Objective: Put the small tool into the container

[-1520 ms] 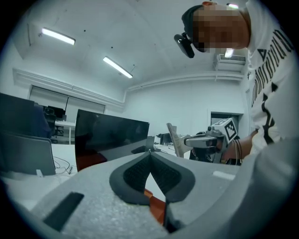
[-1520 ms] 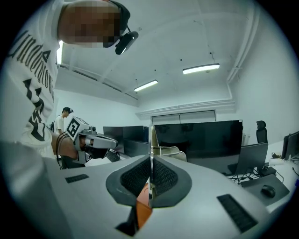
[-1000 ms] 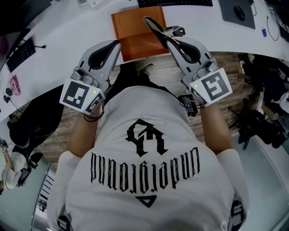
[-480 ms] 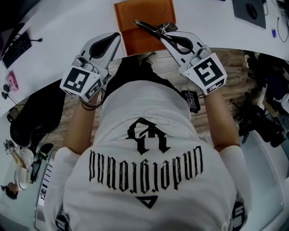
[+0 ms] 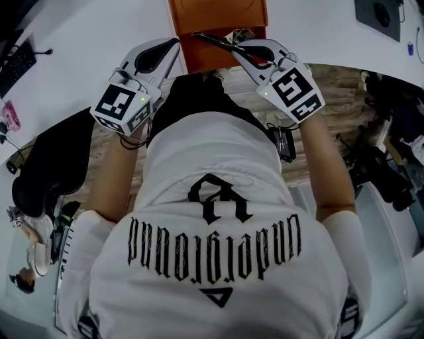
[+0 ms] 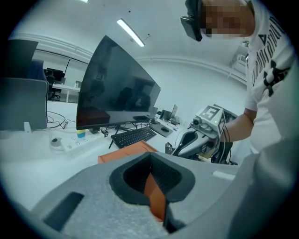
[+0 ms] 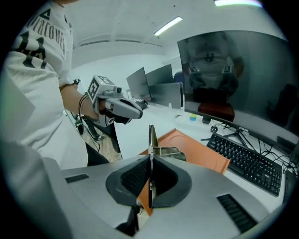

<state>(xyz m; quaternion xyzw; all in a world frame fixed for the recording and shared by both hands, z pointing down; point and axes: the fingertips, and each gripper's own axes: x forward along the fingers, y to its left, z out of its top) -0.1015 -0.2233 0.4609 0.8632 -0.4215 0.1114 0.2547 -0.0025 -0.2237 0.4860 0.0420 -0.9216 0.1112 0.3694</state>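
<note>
My right gripper (image 5: pixel 236 46) (image 7: pixel 150 163) is shut on a thin metal tool (image 5: pixel 215 38) (image 7: pixel 151 140), which sticks out past the jaws to the left with a small bracket on it. The tool hangs over the near edge of a flat orange container (image 5: pixel 218 14) (image 7: pixel 198 150) on the white desk. Beside it on the left, my left gripper (image 5: pixel 175 42) (image 6: pixel 150 164) is shut with nothing in it, its tip level with the container's near left corner. In the left gripper view the orange container (image 6: pixel 122 154) lies just ahead.
A white desk (image 5: pixel 86 46) curves across the top. On it stand a monitor (image 6: pixel 112 88), a keyboard (image 7: pixel 247 161) and a power strip (image 6: pixel 70 142) behind the container. A black chair (image 5: pixel 46 165) is at the left and dark equipment (image 5: pixel 384 172) at the right.
Both grippers have moved forward toward the desk. The tool in the right gripper has come from in front of the orange container to over its near edge.
</note>
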